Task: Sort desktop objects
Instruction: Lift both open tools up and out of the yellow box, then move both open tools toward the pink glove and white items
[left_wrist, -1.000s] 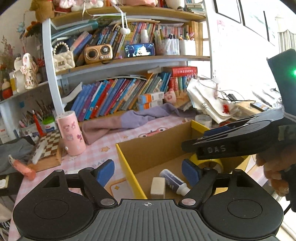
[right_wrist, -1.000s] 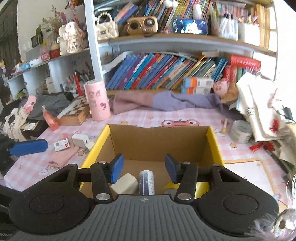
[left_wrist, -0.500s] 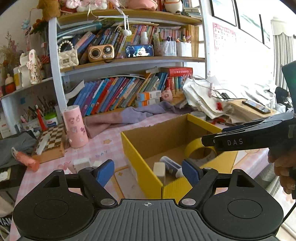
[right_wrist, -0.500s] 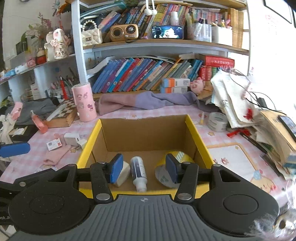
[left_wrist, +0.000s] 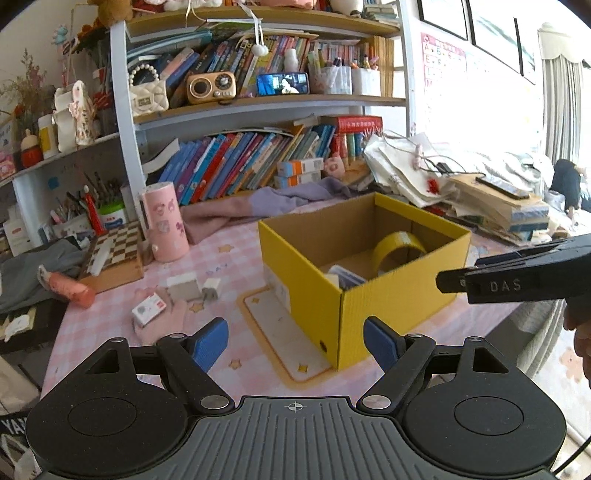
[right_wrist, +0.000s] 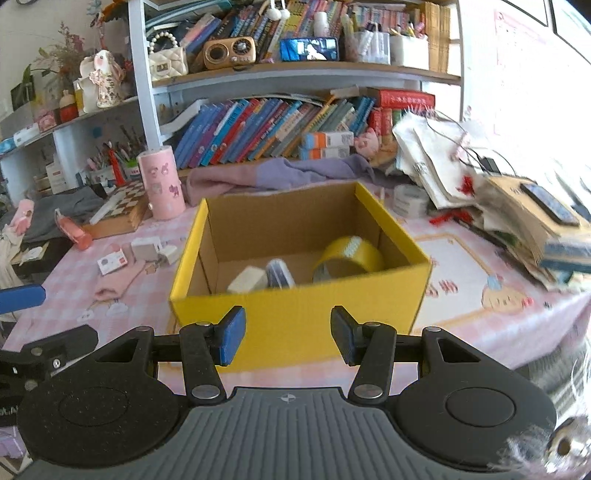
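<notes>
Both the left gripper (left_wrist: 295, 341) and the right gripper (right_wrist: 287, 339) are held released and empty in front of the yellow cardboard box (right_wrist: 299, 314). Inside the box lie a yellow tape roll (right_wrist: 349, 258), an eraser (right_wrist: 247, 279) and a tube (right_wrist: 279, 273), judged already sorted; left of the box, a small card box (left_wrist: 148, 309) and white chargers (left_wrist: 192, 288) are left on the tablecloth, presumably awaiting collection

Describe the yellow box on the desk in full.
The yellow box is open-topped corrugated cardboard, yellow outside, plain brown inside. It stands upright on the pink checked tablecloth, partly over a printed mat. Inside lie a yellow tape roll, a white block and a small bottle. Neither gripper touches it.
</notes>
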